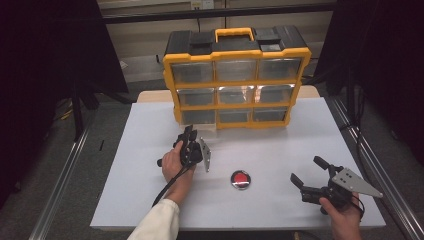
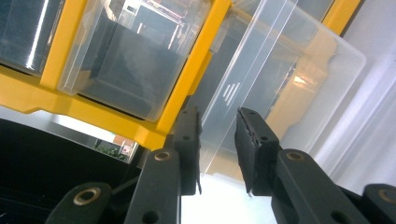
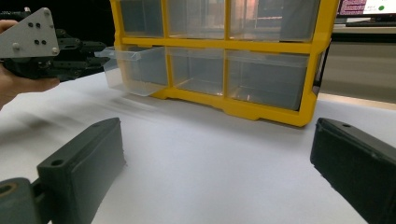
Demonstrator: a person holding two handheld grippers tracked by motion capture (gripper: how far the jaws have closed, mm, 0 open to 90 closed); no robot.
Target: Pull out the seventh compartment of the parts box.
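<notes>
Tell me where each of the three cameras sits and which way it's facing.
High view: above the person's side, looking forward and down at the white table and the yellow organiser with clear plastic drawers; both hands and a white sleeve show.
Left gripper view: on the left gripper, close to the pulled-out clear bottom-left drawer, its front edge between the black jaws.
Right gripper view: on the right gripper, low over the table, facing the organiser; open jaws show.
Shared: the gripper views both show that drawer.

drawer (image 2: 261, 70) – clear glossy plastic | organizer frame (image 1: 236, 54) – yellow plastic | table (image 1: 150, 150) – matt white
</notes>
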